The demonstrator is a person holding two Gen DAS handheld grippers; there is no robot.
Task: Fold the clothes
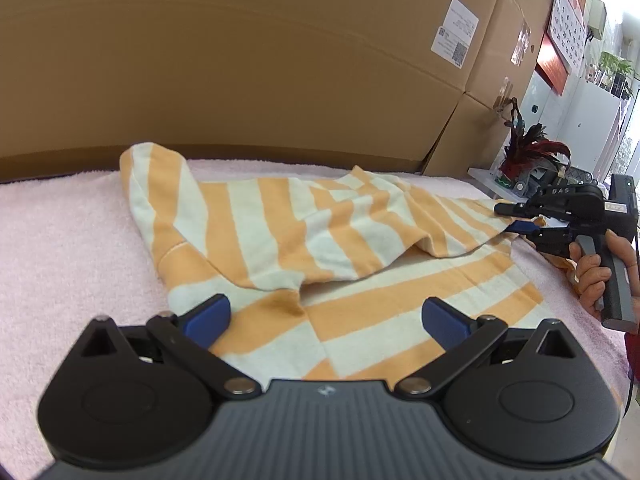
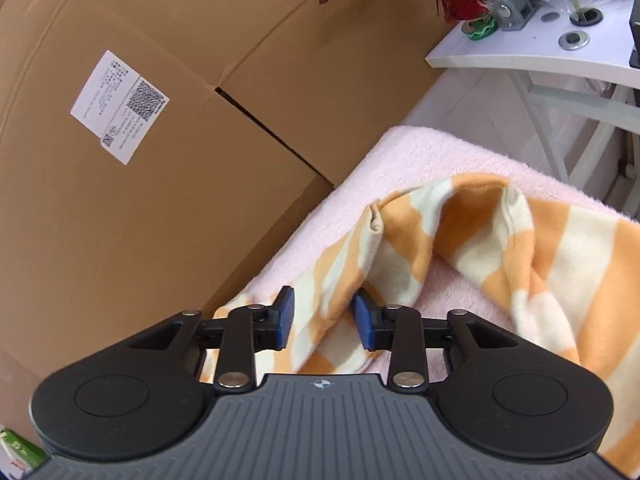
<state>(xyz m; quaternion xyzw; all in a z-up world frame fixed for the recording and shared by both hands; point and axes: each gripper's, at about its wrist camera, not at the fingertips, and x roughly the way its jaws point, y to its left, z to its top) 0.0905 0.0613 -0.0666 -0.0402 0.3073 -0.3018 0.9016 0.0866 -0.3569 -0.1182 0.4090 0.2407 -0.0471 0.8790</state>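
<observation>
Progress looks partial: the striped garment (image 1: pixel 320 248) lies across the middle of the left wrist frame on the pink towel (image 1: pixel 60 240), with one flap already laid over the lower layer, yet its edges are uneven and a sleeve-like part bunches at upper left. In the right wrist frame the right gripper (image 2: pixel 322 316) sits at lower centre, its blue pads (image 2: pixel 285 316) narrowly parted with a strip of the striped cloth running between them; whether they actually pinch it cannot be told. The left gripper (image 1: pixel 324 316) at the bottom of its frame is spread wide over the near hem, holding nothing. Likely left to do: more folds and smoothing. Cardboard boxes (image 1: pixel 240 60) fill the background.
</observation>
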